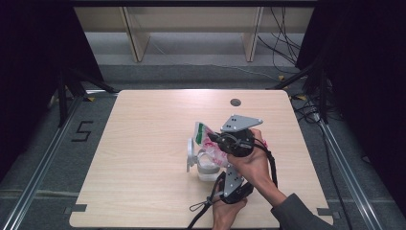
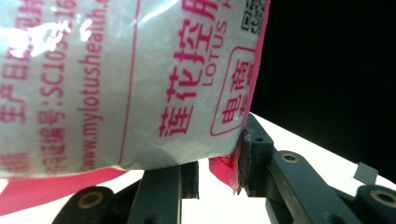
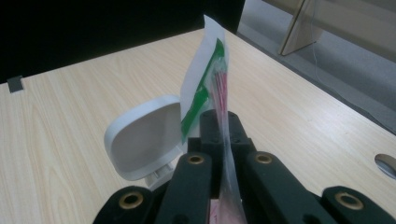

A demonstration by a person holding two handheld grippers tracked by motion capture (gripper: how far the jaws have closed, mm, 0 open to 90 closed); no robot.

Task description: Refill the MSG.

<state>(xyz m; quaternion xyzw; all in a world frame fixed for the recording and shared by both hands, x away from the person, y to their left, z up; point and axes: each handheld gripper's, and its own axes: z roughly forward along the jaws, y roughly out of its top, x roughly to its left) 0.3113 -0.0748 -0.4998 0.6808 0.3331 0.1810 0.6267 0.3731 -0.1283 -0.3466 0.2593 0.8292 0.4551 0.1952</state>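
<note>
We have a soft plastic bag (image 1: 212, 143) of white granules held between our two grippers over a clear container (image 1: 207, 168) with its white lid (image 1: 191, 152) flipped up, near the middle of the tabletop (image 1: 143, 143). The right gripper (image 3: 223, 122) has its fingers (image 3: 238, 128) pressed together on the thin sealed top edge of the bag, just under the green strip. The left gripper (image 2: 219, 163) pinches a lower pink corner of the bag; one of its fingers (image 2: 254, 140) bears on the film there.

We judge the bag to be limp and fairly light, with contents that shift and sag as it tilts, so it gives no stiffness of its own. The glossy film looks slippery, and a thin seam could slide out of a weak pinch. The sealed edges and corners are the best holds, since they are flat and free of granules; gripping the full belly would only squeeze the contents about. The container looks rigid and light, easily nudged if the bag drags on it.
</note>
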